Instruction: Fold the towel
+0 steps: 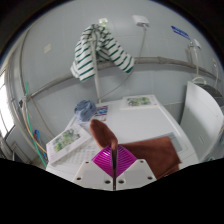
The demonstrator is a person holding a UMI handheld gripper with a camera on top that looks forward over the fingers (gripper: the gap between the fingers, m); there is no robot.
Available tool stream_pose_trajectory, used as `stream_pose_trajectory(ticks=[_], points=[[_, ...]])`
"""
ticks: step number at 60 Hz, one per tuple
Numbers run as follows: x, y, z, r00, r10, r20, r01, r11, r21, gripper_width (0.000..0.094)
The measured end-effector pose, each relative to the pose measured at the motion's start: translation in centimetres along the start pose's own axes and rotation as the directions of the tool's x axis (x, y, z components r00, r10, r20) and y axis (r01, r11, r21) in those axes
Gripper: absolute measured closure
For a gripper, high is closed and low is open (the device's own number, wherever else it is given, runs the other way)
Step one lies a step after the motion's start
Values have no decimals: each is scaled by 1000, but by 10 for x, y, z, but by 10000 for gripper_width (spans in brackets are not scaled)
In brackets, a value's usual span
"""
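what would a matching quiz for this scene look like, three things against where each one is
Things:
1 striped cloth
2 brown towel
3 blue object

Places:
a on the white table, beyond the fingers
b pinched in the shut gripper
c hanging on the wall

Pairs: 1-c, 2-b, 3-a

Soft brown cloth towel (150, 155) lies on a smooth white table (150, 122).
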State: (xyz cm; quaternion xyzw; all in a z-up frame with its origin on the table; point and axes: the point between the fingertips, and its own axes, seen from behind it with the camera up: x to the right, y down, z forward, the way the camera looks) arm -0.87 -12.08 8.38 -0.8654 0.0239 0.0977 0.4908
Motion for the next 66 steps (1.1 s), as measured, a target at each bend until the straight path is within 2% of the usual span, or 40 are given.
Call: stream_pose_trajectory(ticks=[8, 13, 18, 24, 25, 28, 29, 36, 37, 41, 44, 54, 66], points=[[93, 0, -3, 997, 1, -81, -4, 999, -34, 909], [139, 24, 9, 992, -14, -122, -1, 993, -118, 904], [159, 43, 17, 992, -16, -123, -5, 984, -175, 901], [162, 45, 18, 995, 0, -100, -17, 986, -169, 872], [163, 44, 16, 995, 1, -103, -19, 985, -171, 845], [171, 40, 10, 991, -9, -135, -13, 987, -162, 618], [176, 37, 6, 988, -20, -153, -4, 988, -156, 583], [220, 17, -29, 939, -134, -317, 102, 988, -116, 92], [226, 15, -34, 928, -150, -341, 117, 987, -114, 123], [243, 20, -58, 890, -185, -417, 145, 981, -126, 113], [245, 27, -78, 887, -173, -428, 132, 984, -123, 108], [193, 61, -134, 942, -20, -334, 2, 998, -55, 94], [163, 98, -184, 954, 24, -298, -47, 996, -71, 90]])
